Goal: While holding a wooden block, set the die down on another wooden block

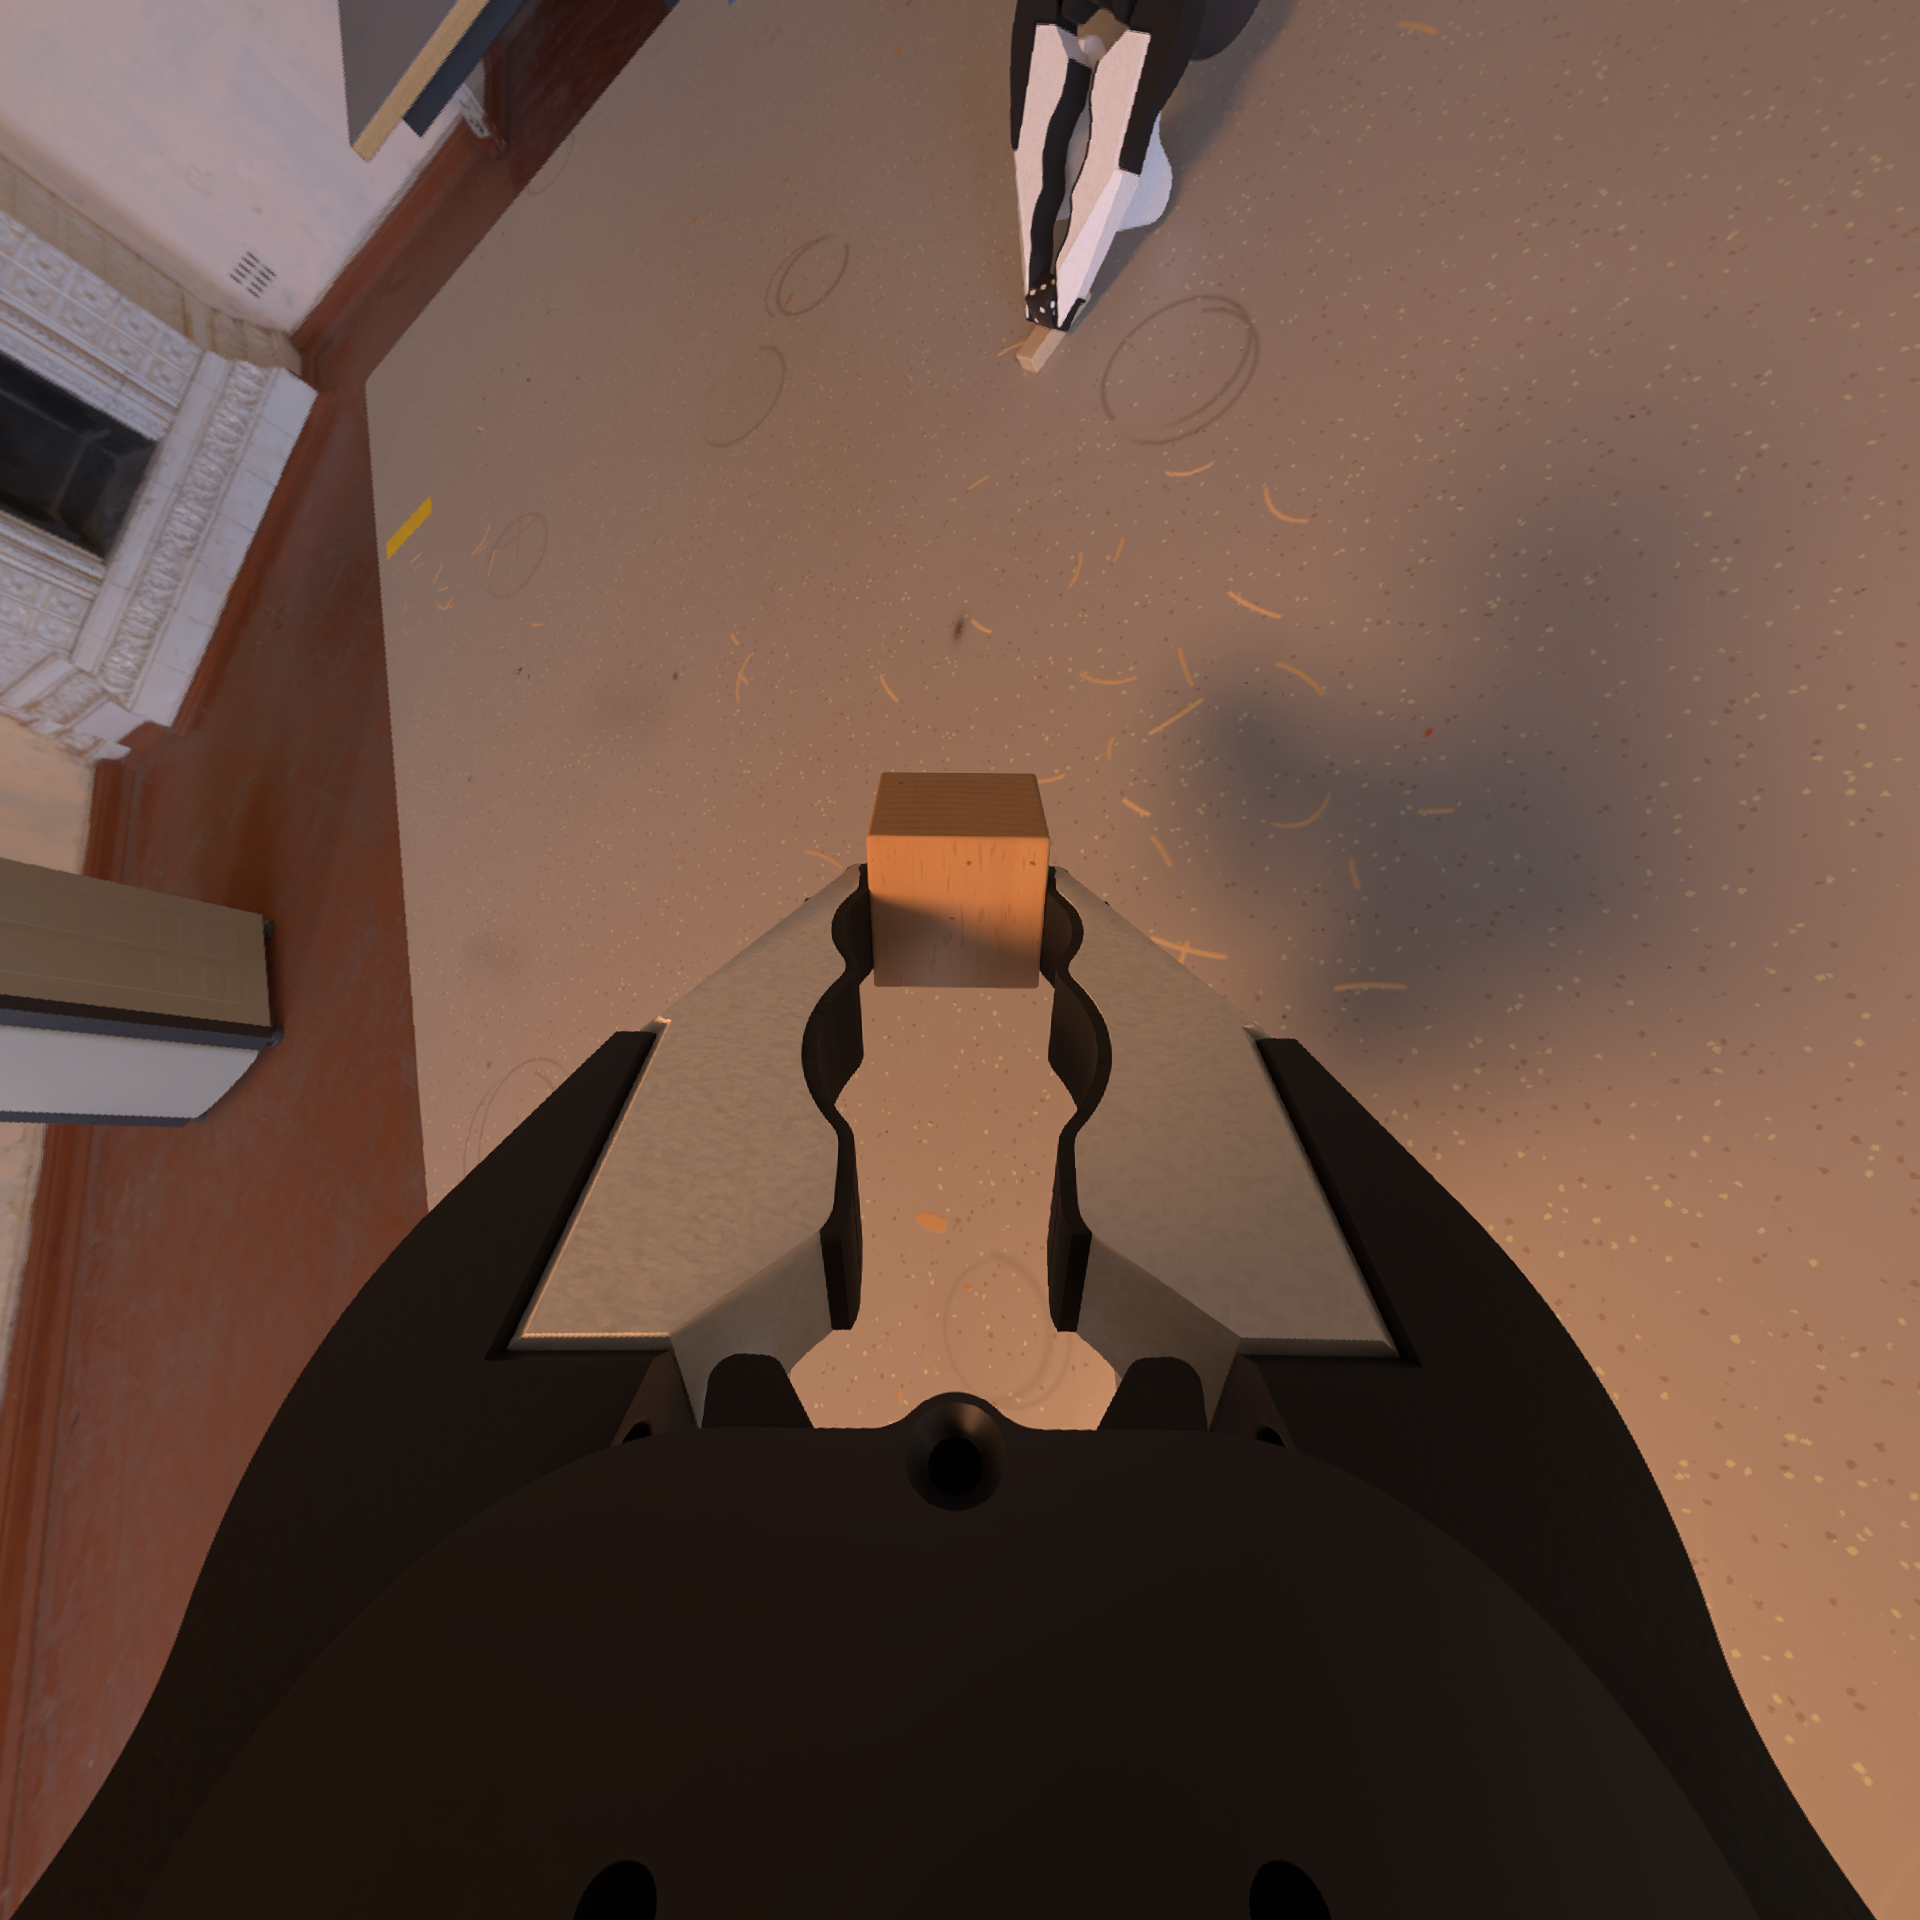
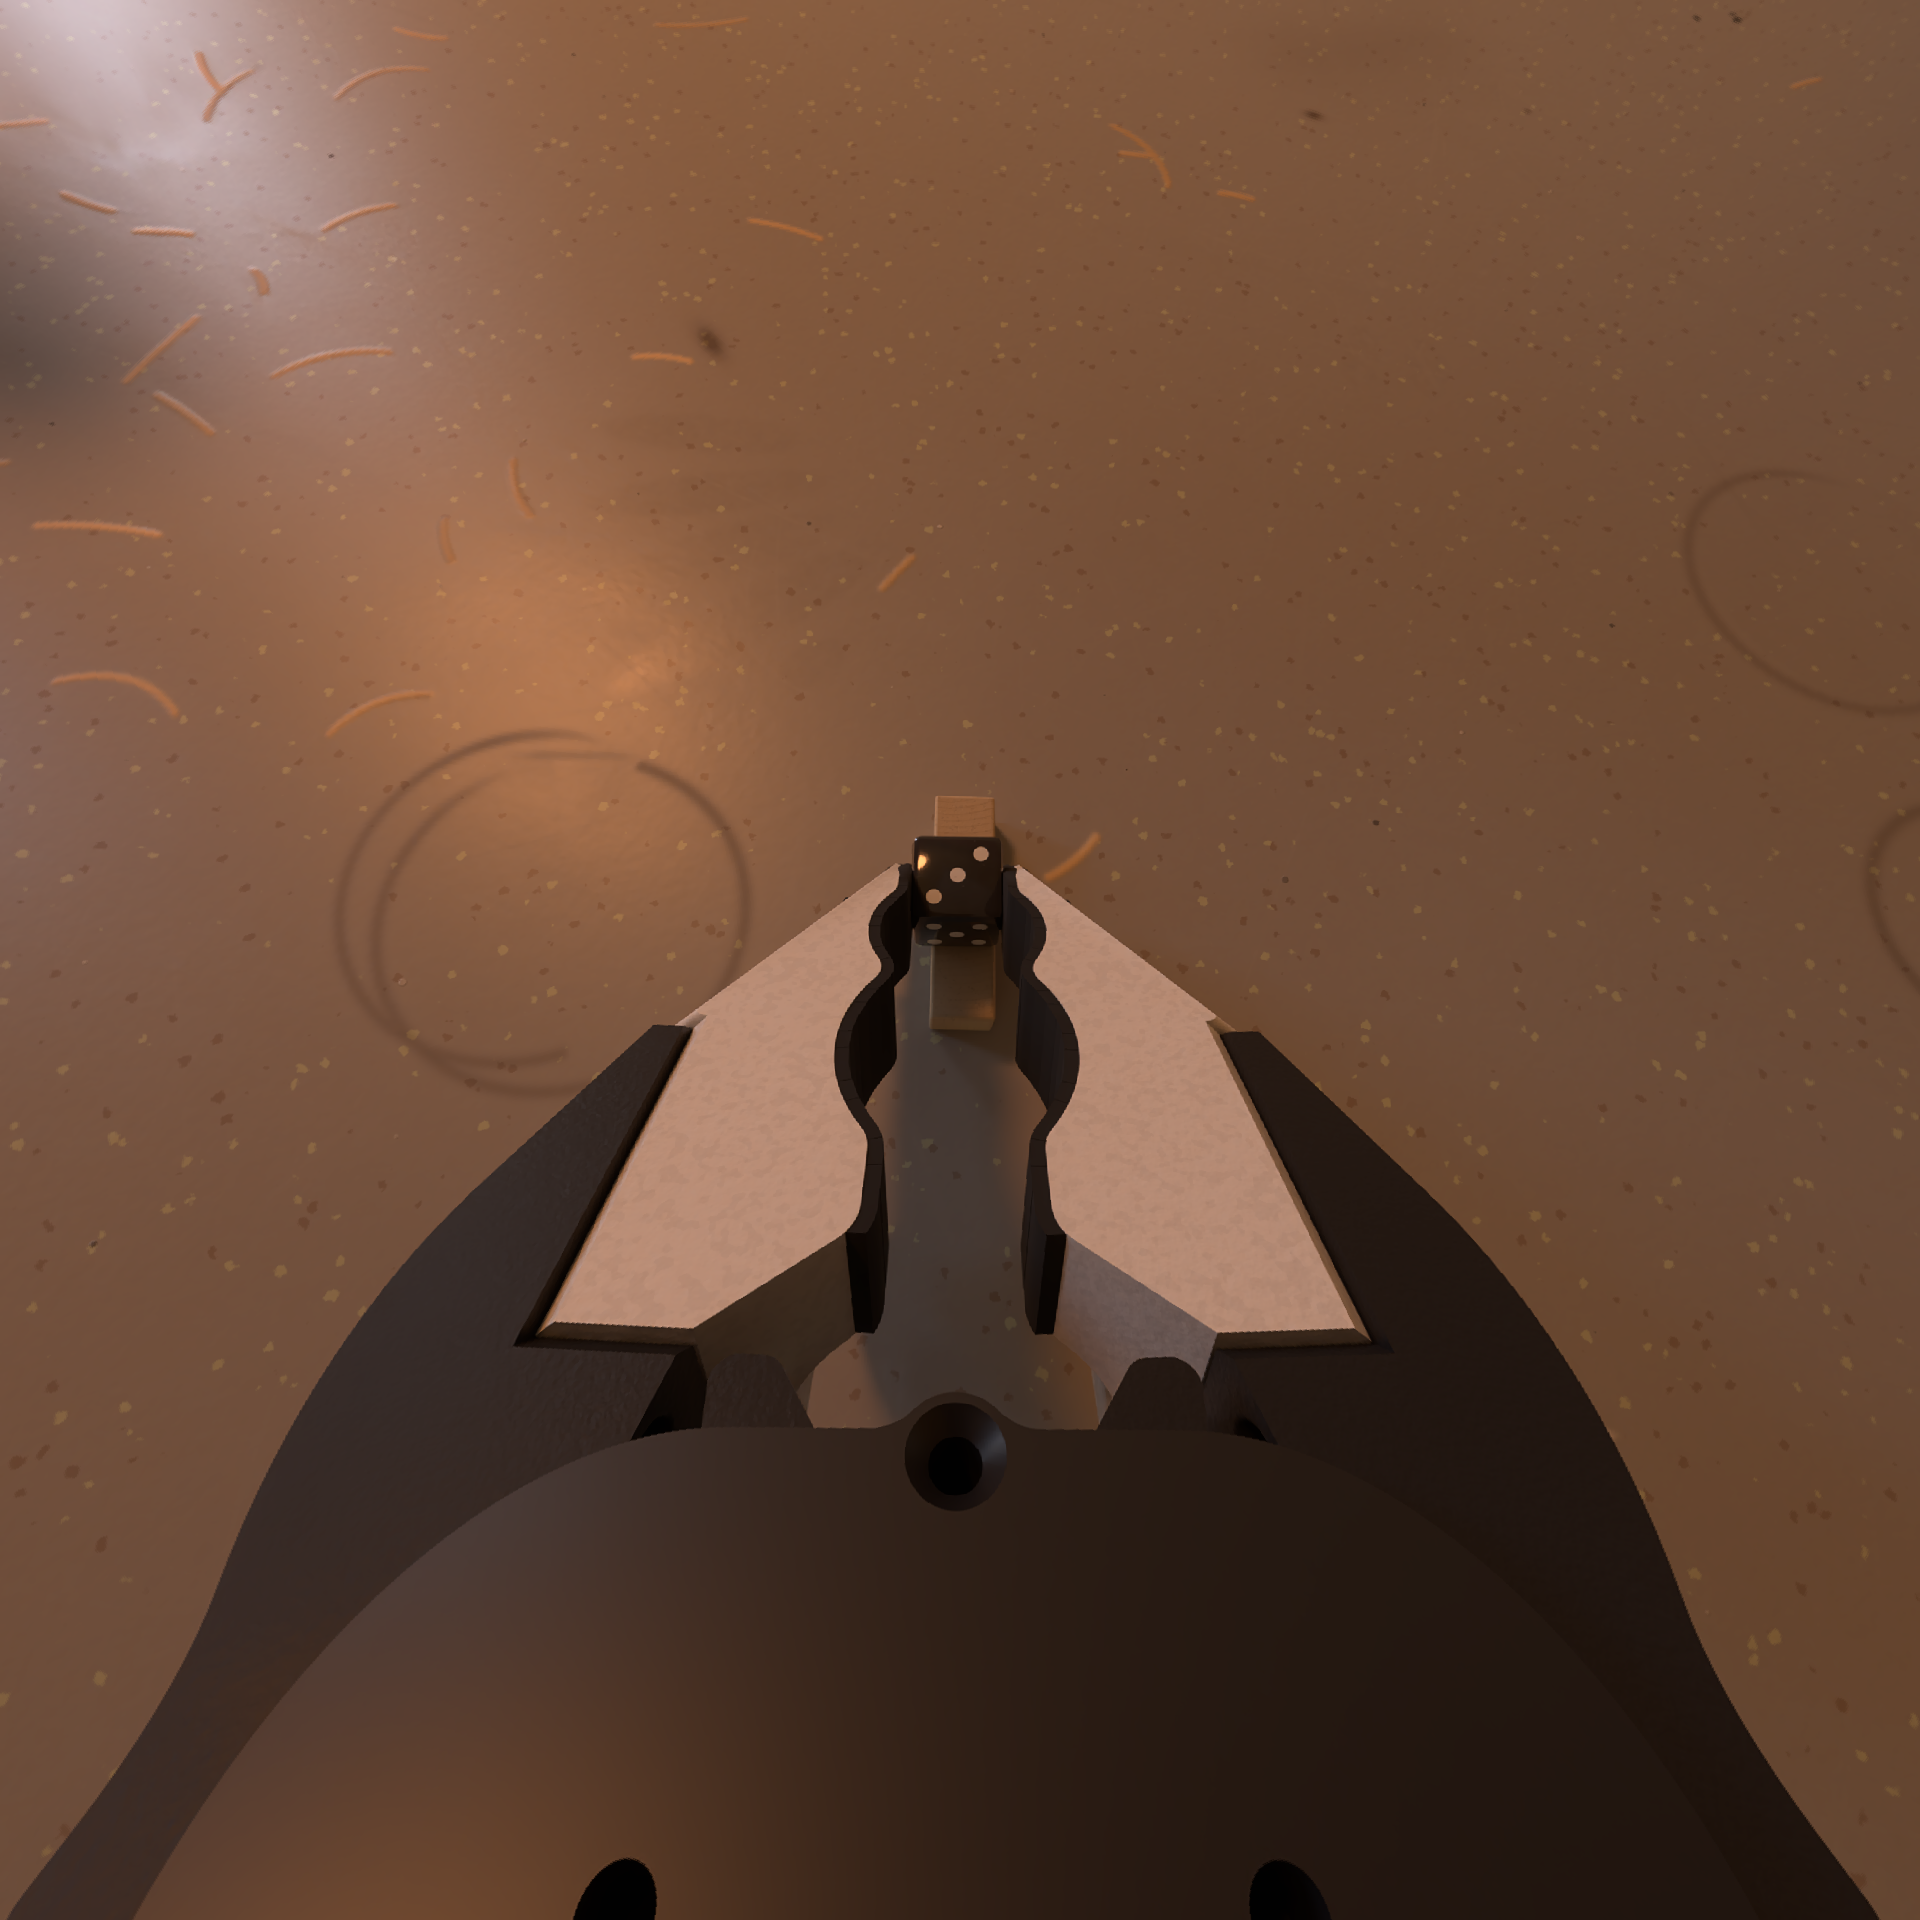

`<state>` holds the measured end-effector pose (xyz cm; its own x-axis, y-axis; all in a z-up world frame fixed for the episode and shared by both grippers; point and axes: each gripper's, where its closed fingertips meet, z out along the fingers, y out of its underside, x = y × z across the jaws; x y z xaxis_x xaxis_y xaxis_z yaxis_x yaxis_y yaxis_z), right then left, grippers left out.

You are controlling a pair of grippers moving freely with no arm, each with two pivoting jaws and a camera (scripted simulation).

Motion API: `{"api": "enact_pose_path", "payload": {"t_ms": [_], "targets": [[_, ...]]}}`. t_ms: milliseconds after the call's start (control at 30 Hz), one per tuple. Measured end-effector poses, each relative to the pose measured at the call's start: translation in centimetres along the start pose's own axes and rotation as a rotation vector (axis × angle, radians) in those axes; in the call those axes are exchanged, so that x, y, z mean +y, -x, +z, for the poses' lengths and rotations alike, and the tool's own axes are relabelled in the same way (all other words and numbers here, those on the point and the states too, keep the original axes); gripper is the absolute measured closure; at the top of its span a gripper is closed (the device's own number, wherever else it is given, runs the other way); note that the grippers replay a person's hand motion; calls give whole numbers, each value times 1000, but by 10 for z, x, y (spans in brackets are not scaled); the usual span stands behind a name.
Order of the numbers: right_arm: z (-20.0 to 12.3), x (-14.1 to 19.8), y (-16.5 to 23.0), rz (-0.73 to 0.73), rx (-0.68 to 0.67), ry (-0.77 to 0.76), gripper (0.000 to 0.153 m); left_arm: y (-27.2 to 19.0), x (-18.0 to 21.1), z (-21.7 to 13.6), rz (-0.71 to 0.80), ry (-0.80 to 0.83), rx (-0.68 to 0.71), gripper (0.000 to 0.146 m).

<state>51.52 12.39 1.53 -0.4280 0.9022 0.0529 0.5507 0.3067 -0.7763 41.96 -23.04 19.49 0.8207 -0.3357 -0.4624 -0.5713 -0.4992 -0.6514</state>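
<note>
My left gripper [image 1: 956,914] is shut on a light wooden cube [image 1: 954,878] and holds it above the brown table. My right gripper [image 2: 956,904] is shut on a black die with pale pips [image 2: 957,881]. A flat wooden block [image 2: 966,992] lies on the table right under the die. I cannot tell whether the die touches it. In the left wrist view the right gripper [image 1: 1055,307] shows far off at the top with the die [image 1: 1042,301] over the flat block [image 1: 1039,351].
The brown speckled tabletop [image 1: 1455,1247] bears ring marks and scratches. Its left edge [image 1: 390,831] drops to a red-brown floor. A white fireplace [image 1: 104,499] and a beige furniture piece [image 1: 125,987] stand beyond that edge.
</note>
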Motion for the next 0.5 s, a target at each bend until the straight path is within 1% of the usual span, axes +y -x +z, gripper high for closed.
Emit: {"api": "enact_pose_path", "payload": {"t_ms": [200,233,300,400,433,500], "targets": [[1,-1,-2,-8,11,1,136,8,8,-10,-27,15,-45,115],[1,0,-2,-4,9,2,134,12,12,-14,-38,29,-68,115],[0,-1,-2,0,6,-16,129,25,26,-28,-78,75,-163,115],[-8,-11,-3,16,4,-104,125,36,67,-58,-232,253,-294,115],[-12,-16,-5,27,3,-144,124,31,83,-67,-292,321,-305,115],[-19,-25,-9,44,8,-212,123,14,110,-77,-405,429,-244,115]]}}
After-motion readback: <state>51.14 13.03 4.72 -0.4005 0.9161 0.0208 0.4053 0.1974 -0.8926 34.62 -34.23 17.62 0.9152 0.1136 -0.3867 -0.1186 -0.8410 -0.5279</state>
